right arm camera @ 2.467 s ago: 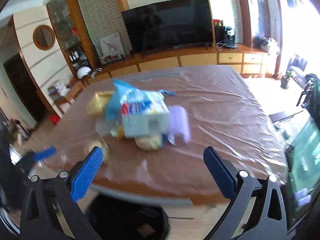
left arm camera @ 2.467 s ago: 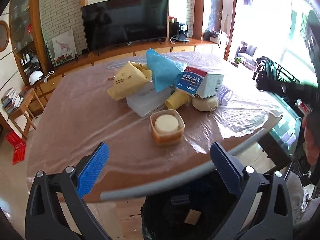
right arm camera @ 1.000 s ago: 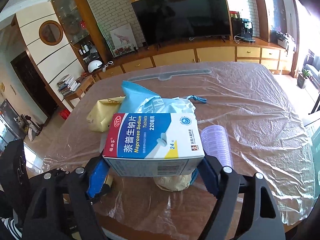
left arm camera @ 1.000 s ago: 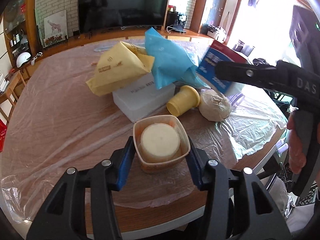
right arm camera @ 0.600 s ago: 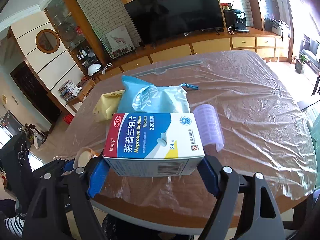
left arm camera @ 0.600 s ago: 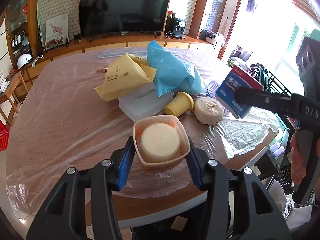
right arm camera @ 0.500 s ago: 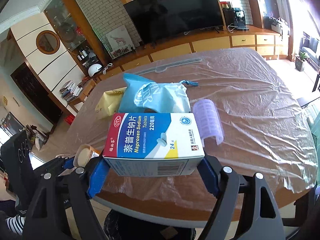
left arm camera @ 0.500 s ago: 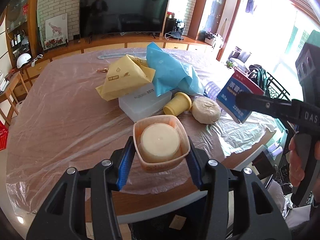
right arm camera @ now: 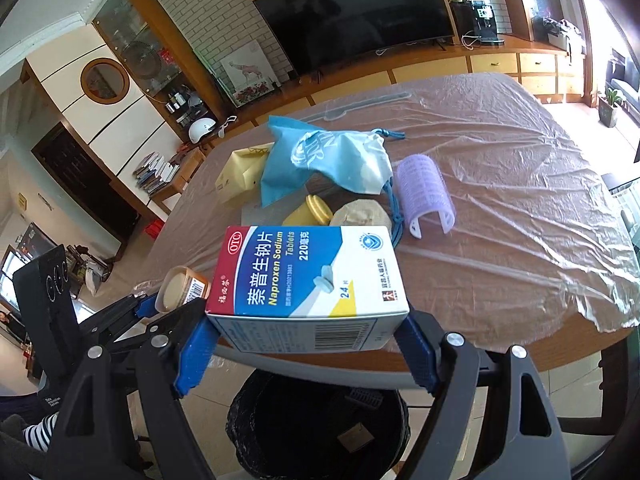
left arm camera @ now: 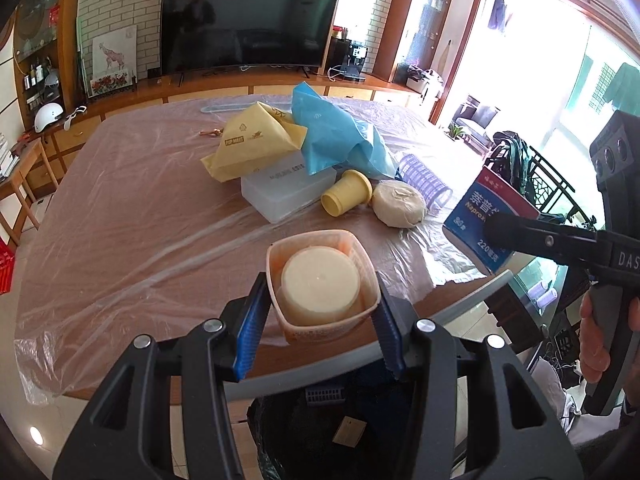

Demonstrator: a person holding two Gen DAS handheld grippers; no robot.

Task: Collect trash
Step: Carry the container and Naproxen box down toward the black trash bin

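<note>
Left gripper (left arm camera: 318,330) angled downward, blue pads clamped on both sides of an orange plastic tub (left arm camera: 322,282) with a cream lid, held off the table's near edge above the black trash bin (left arm camera: 340,432). Right gripper (right arm camera: 306,346) likewise tilted down, pads pressed on the ends of a blue-and-white medicine box (right arm camera: 308,276), also over the trash bin (right arm camera: 316,428). Right hand (left arm camera: 600,340) wrapped around its handle. Beyond the bin, on the plastic-covered table (right arm camera: 500,200): blue bag (right arm camera: 324,160), purple roller (right arm camera: 426,196), yellow cup (left arm camera: 346,198).
</note>
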